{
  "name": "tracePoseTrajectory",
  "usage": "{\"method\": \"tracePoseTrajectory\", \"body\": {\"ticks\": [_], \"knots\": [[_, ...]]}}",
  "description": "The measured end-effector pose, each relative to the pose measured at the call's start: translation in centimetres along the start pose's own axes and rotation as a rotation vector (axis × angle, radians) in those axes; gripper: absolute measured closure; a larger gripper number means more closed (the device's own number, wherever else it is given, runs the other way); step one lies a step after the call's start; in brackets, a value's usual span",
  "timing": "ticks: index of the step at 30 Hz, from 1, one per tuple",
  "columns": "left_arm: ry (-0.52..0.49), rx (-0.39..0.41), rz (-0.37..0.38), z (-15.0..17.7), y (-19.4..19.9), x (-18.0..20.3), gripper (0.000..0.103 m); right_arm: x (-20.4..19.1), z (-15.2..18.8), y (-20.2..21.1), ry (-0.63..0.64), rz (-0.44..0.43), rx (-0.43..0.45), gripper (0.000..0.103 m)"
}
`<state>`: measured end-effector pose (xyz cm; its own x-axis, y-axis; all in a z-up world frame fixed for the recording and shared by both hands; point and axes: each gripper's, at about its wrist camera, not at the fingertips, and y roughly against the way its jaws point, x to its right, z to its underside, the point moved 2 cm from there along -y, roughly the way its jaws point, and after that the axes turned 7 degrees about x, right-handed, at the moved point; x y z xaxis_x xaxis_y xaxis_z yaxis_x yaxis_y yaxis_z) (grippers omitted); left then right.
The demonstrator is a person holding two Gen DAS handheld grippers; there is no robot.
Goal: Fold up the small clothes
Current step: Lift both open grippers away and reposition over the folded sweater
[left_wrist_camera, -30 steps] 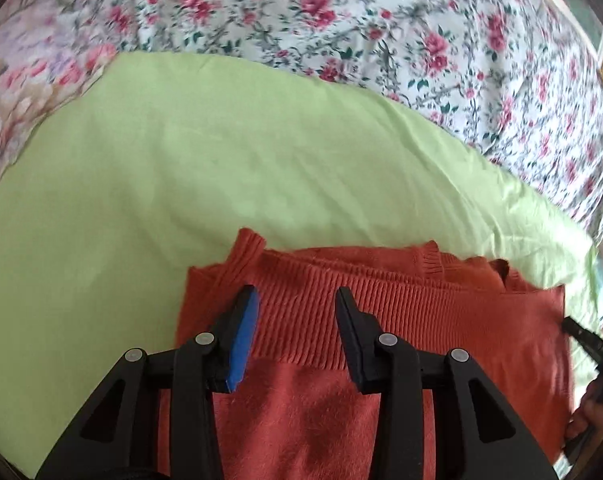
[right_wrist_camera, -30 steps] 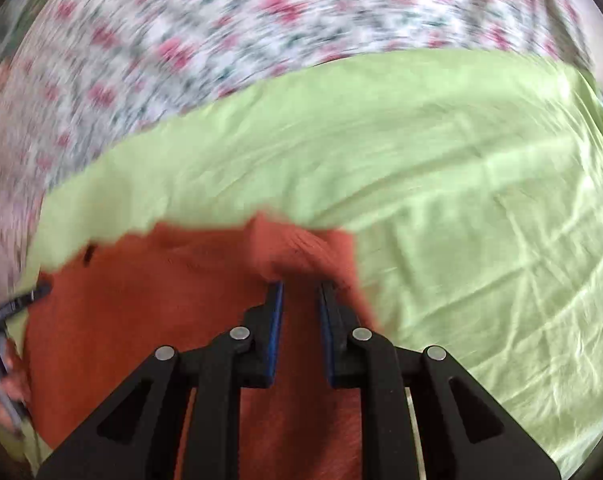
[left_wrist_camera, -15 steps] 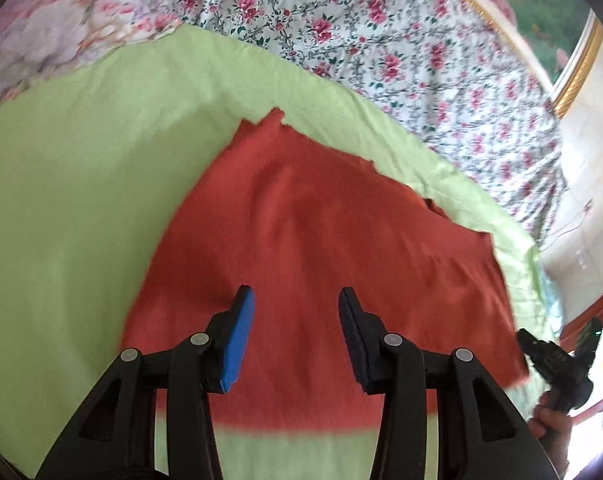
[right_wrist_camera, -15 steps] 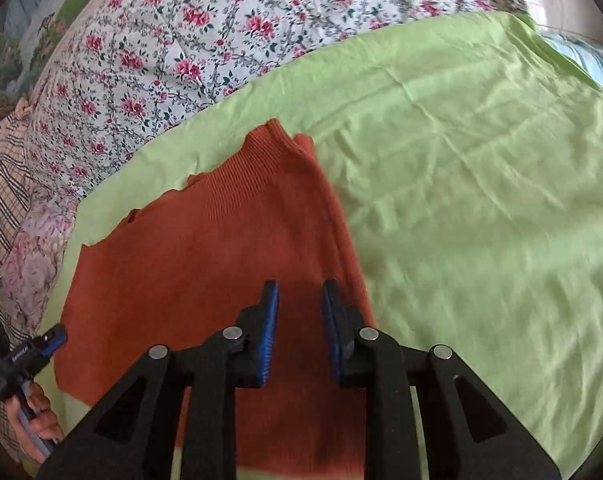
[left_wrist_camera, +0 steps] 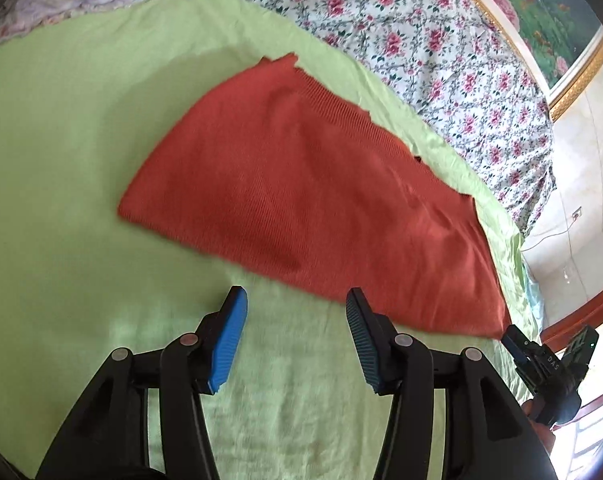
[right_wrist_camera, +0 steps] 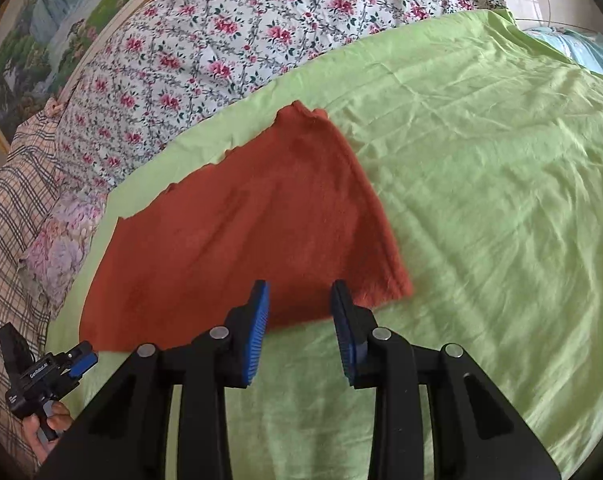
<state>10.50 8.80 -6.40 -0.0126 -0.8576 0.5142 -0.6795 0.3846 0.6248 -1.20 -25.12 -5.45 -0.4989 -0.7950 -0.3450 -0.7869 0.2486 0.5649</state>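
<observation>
A rust-orange knit sweater lies folded flat on the light green sheet; it also shows in the right wrist view. My left gripper is open and empty, hovering above the sheet just in front of the sweater's near edge. My right gripper is open and empty, above the sweater's near right corner. Each gripper shows at the edge of the other's view, the right one and the left one, both held in a hand.
A floral quilt lies behind the green sheet. A plaid cloth and a pale flowered pillow sit at the left. A framed landscape picture hangs on the wall behind.
Both grippers pulled back and up from the sweater. The right gripper, nearly shut a second ago, opened wide. The sweater now lies flat, its ribbed hem at the far edge.
</observation>
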Motion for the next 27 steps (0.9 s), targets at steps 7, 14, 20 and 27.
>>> {"method": "tracePoseTrajectory", "body": {"ticks": [7, 14, 20, 27], "knots": [[0.050, 0.017, 0.020, -0.2, -0.2, -0.9, 0.049, -0.4, 1.0, 0.1, 0.014, -0.033, -0.003, 0.069], [0.196, 0.074, 0.041, -2.8, -1.6, -3.1, 0.049, -0.6, 1.2, -0.2, 0.015, -0.050, -0.007, 0.068], [0.220, 0.120, -0.006, -5.4, -3.1, -3.8, 0.073, -1.2, 1.0, -0.1, 0.025, -0.065, -0.006, 0.068], [0.067, 0.175, 0.038, -7.3, -2.4, 1.6, 0.095, -2.0, -1.0, -1.3, 0.030, -0.131, -0.032, 0.068]]}}
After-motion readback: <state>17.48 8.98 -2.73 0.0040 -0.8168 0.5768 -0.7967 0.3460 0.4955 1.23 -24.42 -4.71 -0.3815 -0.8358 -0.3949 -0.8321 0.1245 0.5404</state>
